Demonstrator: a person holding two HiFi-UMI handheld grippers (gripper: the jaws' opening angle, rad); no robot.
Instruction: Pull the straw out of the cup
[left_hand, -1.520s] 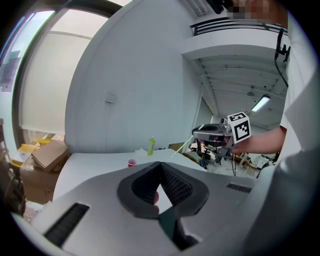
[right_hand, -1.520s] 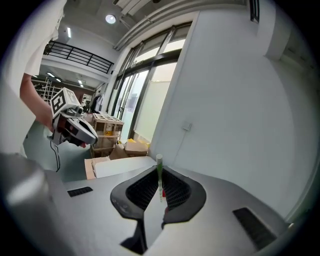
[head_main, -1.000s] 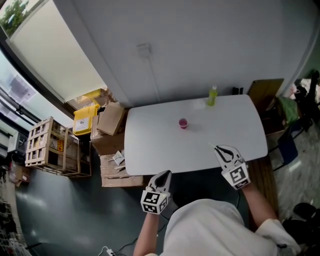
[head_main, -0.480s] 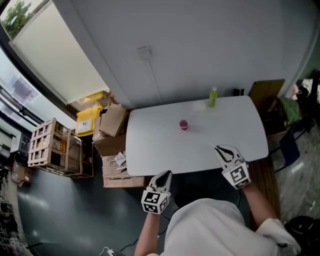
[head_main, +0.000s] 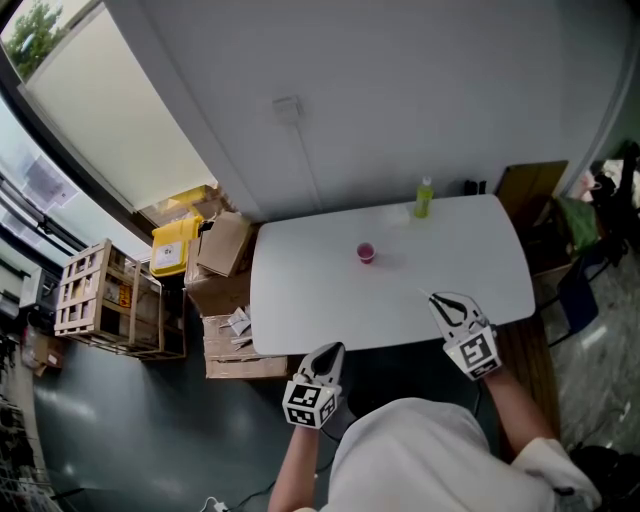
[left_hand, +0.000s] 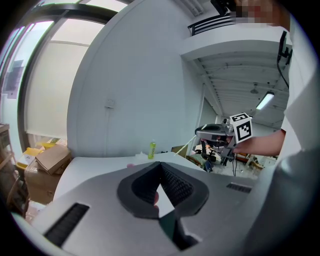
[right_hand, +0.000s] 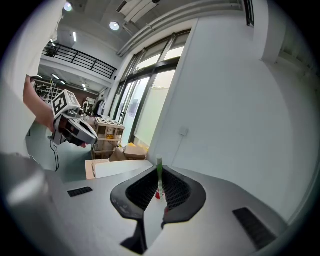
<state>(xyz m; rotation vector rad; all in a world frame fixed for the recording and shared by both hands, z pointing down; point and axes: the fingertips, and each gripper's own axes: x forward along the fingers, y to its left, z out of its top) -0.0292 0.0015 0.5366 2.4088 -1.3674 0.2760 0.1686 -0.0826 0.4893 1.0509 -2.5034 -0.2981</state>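
- Already the straw (right_hand: 159, 174) looks free of the cup (head_main: 366, 252). Our right gripper (head_main: 446, 303) is pinched onto it, and in the right gripper view it stands upright where the pads meet, green above and pale below.
- Seen from the head view, the cup sits alone near the middle of the white table (head_main: 300, 290). It lies up and to the left of the right gripper and well apart from it. We see nothing sticking out of it, though it is small in the frame.
- From the right gripper's tip a thin pale line runs toward the upper left. We judge that the straw's long axis points roughly back along the line to the cup.
- Our left gripper (head_main: 327, 358) hangs at the near table edge, lower centre of the frame, with its jaws together on nothing. It is about as far from the cup as the right one.
- We judge the pull itself done. Any coming move belongs to the right hand: carry the straw toward the lower right, away from the cup, or lay it on bare table without tipping the cup.
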